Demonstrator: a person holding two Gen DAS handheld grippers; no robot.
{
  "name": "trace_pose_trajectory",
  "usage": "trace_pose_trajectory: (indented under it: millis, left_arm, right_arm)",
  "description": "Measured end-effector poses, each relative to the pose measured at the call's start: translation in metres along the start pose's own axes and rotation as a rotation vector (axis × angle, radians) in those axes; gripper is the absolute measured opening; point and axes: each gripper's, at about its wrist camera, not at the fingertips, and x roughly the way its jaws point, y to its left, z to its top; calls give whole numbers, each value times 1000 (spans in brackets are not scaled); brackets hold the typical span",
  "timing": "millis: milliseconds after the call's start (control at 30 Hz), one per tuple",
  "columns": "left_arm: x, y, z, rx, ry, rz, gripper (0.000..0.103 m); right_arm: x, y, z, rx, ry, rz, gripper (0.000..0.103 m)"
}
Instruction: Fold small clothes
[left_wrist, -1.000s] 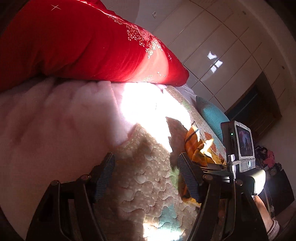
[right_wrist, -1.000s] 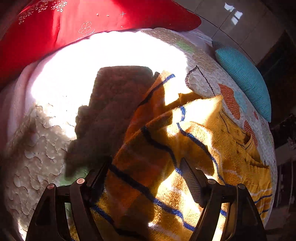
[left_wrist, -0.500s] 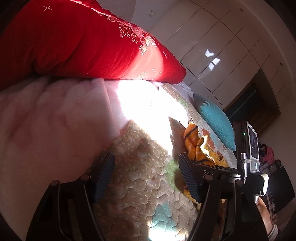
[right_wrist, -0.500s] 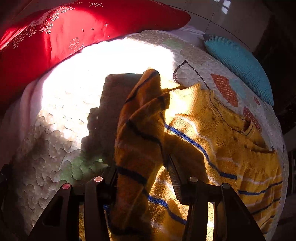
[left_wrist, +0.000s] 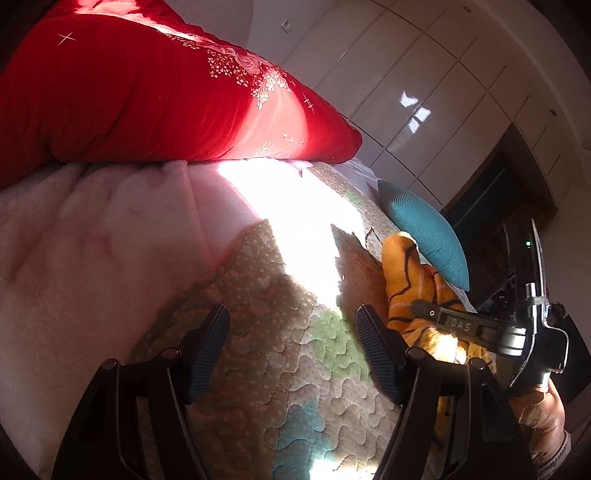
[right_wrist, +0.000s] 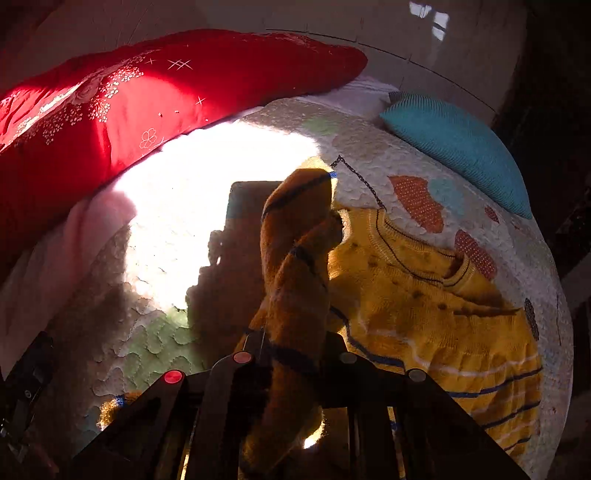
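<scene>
A small yellow knitted sweater (right_wrist: 436, 306) with blue stripes lies on the quilted bedspread (right_wrist: 147, 332). My right gripper (right_wrist: 291, 354) is shut on one sleeve (right_wrist: 295, 240) of it and holds the sleeve up off the bed, so it stands up in a twisted column. The sweater (left_wrist: 410, 284) and the right gripper's body (left_wrist: 480, 328) also show at the right in the left wrist view. My left gripper (left_wrist: 291, 343) is open and empty over the bare quilt (left_wrist: 258, 332), to the left of the sweater.
A big red embroidered pillow (left_wrist: 147, 92) lies along the far side of the bed, on a pink fleece blanket (left_wrist: 74, 258). A teal cushion (right_wrist: 458, 147) sits beyond the sweater. White wardrobe doors (left_wrist: 424, 92) stand behind. Strong sunlight falls on the middle of the bed.
My right gripper has shut on the sweater's sleeve and lifted it up off the body of the sweater. My left gripper stays open and has barely moved.
</scene>
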Motion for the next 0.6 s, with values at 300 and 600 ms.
trace_pose_trajectory:
  millis: [300,600]
  left_arm:
    - [10,-39,-15,87,40,-62,70]
    - [18,-152,-53,382,201,-110,73]
  right_arm:
    - [-42,-236,-102,406,-31,-8,16]
    - [-73,-302,-165,593,-168,106,48]
